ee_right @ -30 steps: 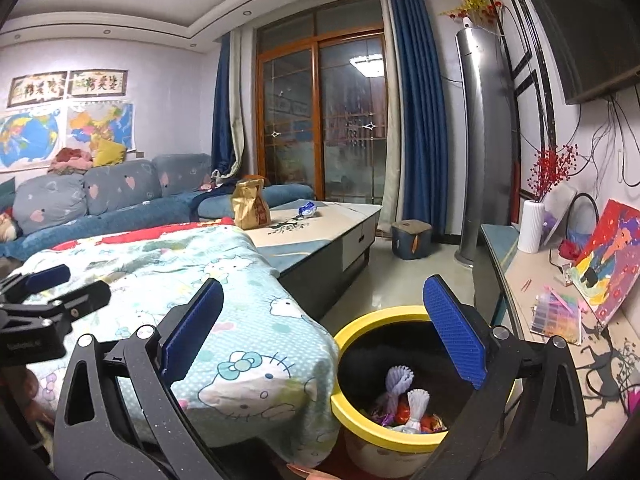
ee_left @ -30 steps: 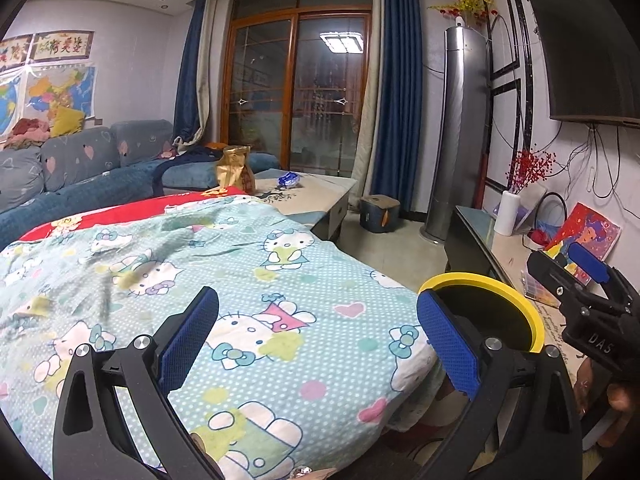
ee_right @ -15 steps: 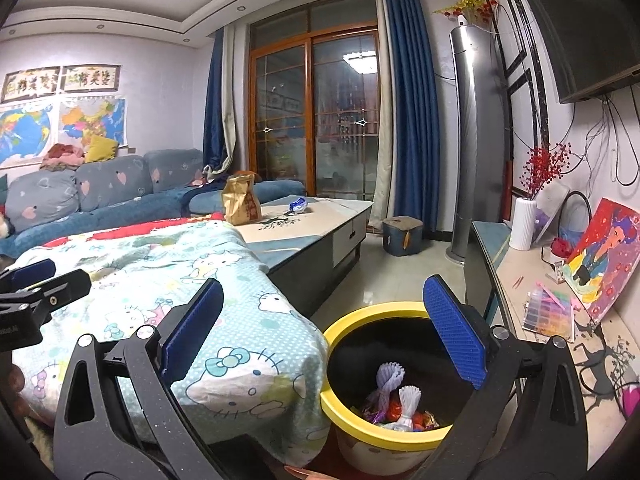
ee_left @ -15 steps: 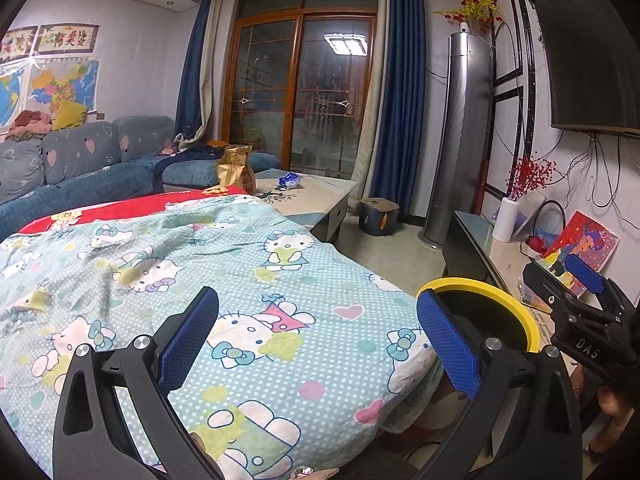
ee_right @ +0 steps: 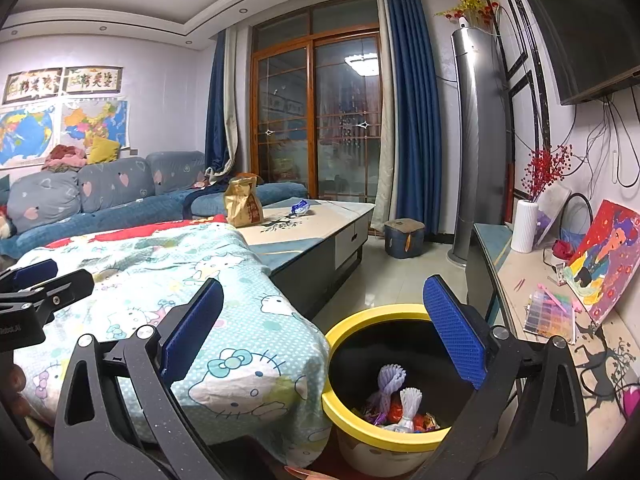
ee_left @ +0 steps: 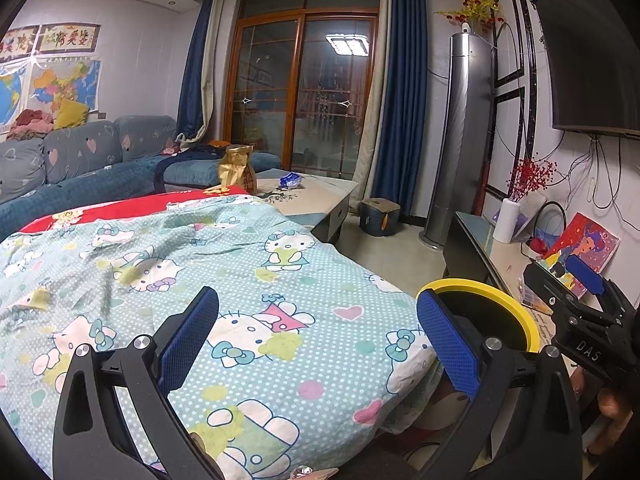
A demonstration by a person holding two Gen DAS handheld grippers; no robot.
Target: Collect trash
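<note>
A sofa (ee_right: 100, 196) lines the far wall. In front of it a cartoon-cat blanket (ee_left: 224, 288) covers the near part of the bench (ee_right: 320, 220), whose bare far end carries a brown paper bag (ee_right: 243, 200) and a small blue wrapper (ee_right: 301, 208). Just beside the blanket's edge stands a yellow-rimmed bin (ee_right: 360, 420) with wrappers and trash (ee_right: 394, 404) at its bottom. The left hand-held gripper (ee_left: 316, 344) hangs over the blanket, spread wide and empty. The right hand-held gripper (ee_right: 324, 336) hangs over the bin's near rim, also wide and empty.
</note>
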